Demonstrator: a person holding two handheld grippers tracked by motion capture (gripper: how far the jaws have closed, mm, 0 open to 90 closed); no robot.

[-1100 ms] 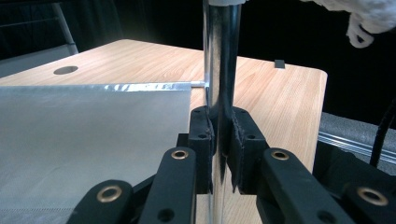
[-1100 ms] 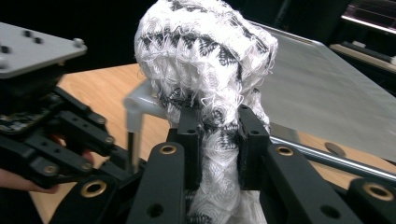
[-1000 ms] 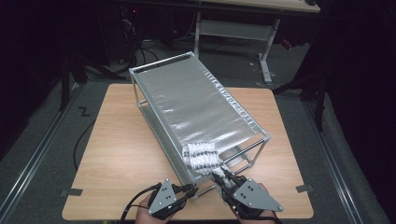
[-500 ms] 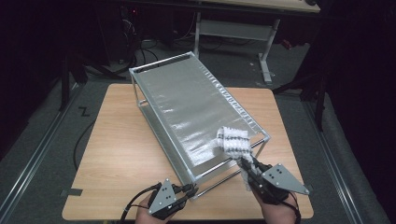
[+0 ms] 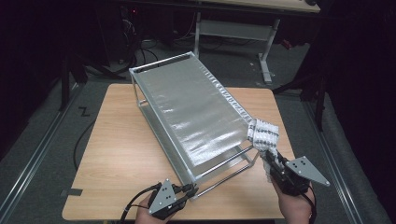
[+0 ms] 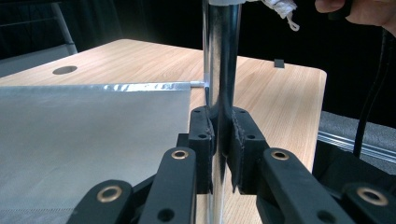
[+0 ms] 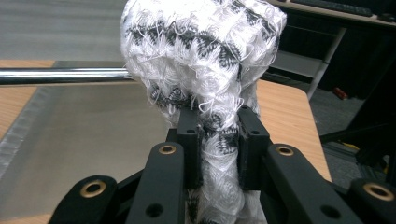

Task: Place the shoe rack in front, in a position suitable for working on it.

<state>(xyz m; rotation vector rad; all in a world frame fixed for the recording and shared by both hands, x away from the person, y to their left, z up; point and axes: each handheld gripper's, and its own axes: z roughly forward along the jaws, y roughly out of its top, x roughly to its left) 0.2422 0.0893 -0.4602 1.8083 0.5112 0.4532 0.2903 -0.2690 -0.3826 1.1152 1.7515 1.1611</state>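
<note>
Fluffy white-and-black woven cloth (image 5: 264,134), soft and light, is dangling at the silver metal rack's (image 5: 187,105) corner while your right gripper (image 7: 217,135) is pinching its bunched middle and your left gripper (image 6: 223,140) is clamping the chrome post (image 6: 223,56).

**Left gripper clamping an upright metal tube**

The left gripper (image 6: 219,149) is gripping a shiny metal tube (image 6: 223,56) that is standing upright, its two black jaws pressing on the tube from either side. A silver sheet (image 6: 88,135) is stretching away to the left, its top edge meeting the tube. A wooden table (image 6: 275,98) is lying behind, with a round hole near its far left. At the top right, a scrap of white cloth (image 6: 282,8) is hanging beside a person's fingers (image 6: 359,9), and a black cable (image 6: 373,88) is running down.
</note>
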